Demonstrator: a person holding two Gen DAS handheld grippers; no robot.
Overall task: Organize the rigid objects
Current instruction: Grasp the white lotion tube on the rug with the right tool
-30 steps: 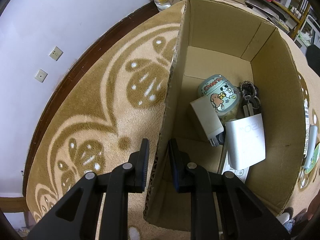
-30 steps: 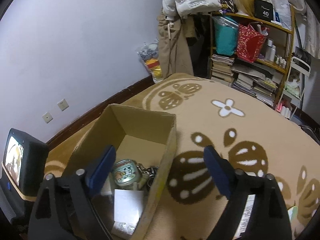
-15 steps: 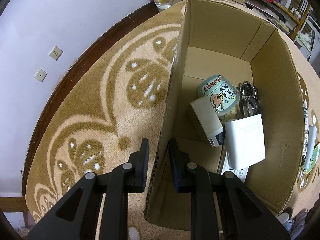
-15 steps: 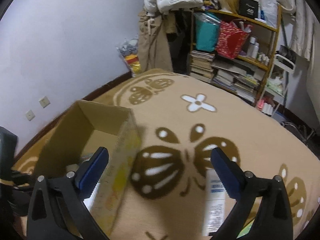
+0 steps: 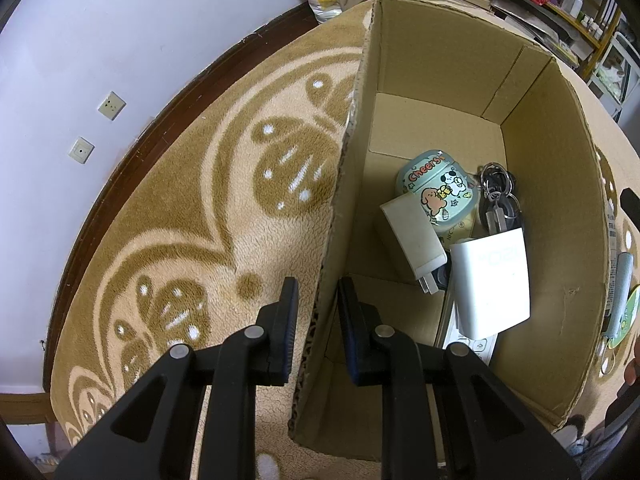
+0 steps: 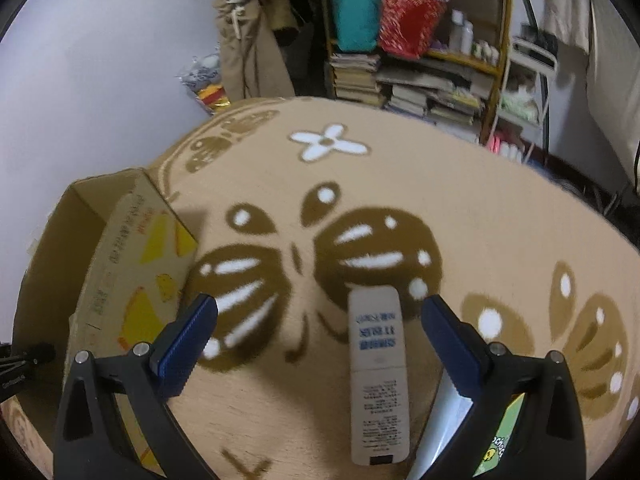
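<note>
The flat white tube [image 6: 378, 376] lies on the patterned carpet [image 6: 500, 240], outside the cardboard box [image 6: 132, 264]. Its long axis runs from 12 to 6 o'clock in the right wrist view, roughly parallel to the fingers. It sits between the spread jaws of the right gripper [image 6: 320, 320], nearer the 3 o'clock finger, and no contact is visible. The right gripper is the nearer one. A squarer grasp likely requires a shift toward 3 o'clock before descending. The left gripper [image 5: 318, 308] pinches the box's side wall. Inside the box lie a cartoon-printed case [image 5: 436, 192], keys [image 5: 498, 196] and a white charger [image 5: 414, 240].
</note>
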